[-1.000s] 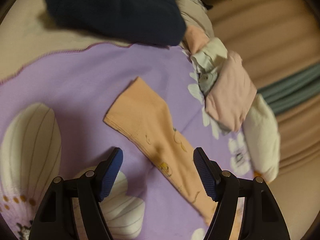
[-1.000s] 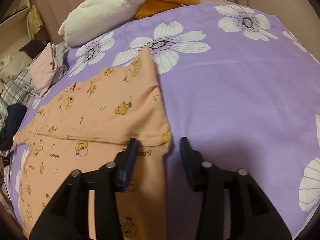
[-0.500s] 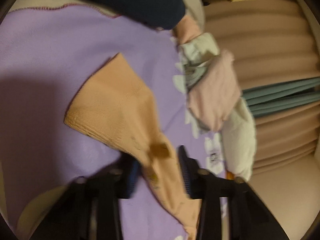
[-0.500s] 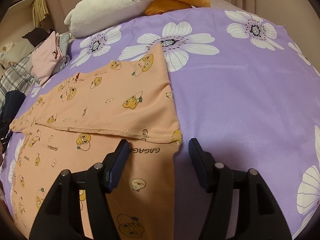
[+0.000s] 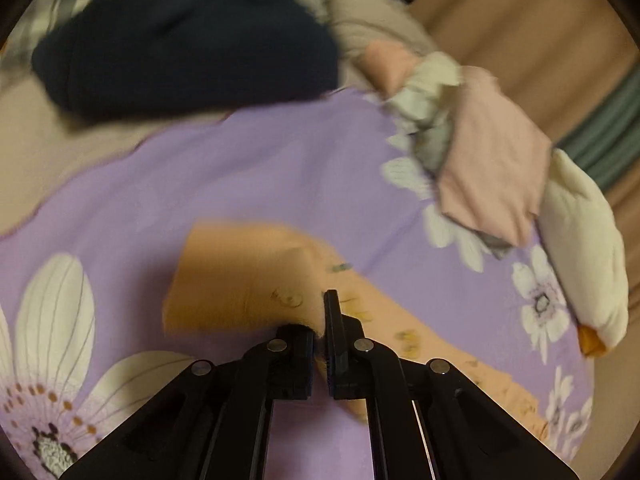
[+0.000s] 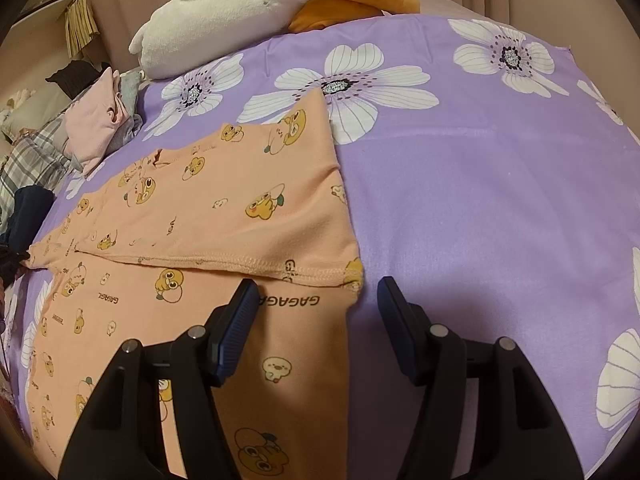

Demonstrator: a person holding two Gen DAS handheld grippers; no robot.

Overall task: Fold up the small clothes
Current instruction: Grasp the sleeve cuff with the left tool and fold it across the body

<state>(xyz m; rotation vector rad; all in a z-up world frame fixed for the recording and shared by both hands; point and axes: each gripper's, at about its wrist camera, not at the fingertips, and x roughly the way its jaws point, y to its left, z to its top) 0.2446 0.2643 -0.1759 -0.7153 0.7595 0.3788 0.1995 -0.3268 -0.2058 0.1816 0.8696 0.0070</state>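
An orange child's garment (image 6: 208, 216) printed with yellow ducks lies on the purple flowered sheet (image 6: 480, 200), one part folded over the rest. Its sleeve (image 5: 240, 276) shows in the left wrist view, lifted and bent over itself. My left gripper (image 5: 320, 320) is shut on that sleeve, with cloth bunched between the pads. My right gripper (image 6: 316, 312) is open, hovering just over the garment's right edge below the folded hem, its pads pressing on nothing.
A pile of pink and grey clothes (image 5: 480, 152) and a white plush toy with an orange beak (image 5: 580, 252) lie at the sheet's far side. A dark navy garment (image 5: 180, 44) sits beyond the sheet. Plaid cloth (image 6: 32, 160) lies at the left.
My left gripper closed on the orange sleeve and lifted it, folding it over. My right gripper opened wider and stayed where it was.
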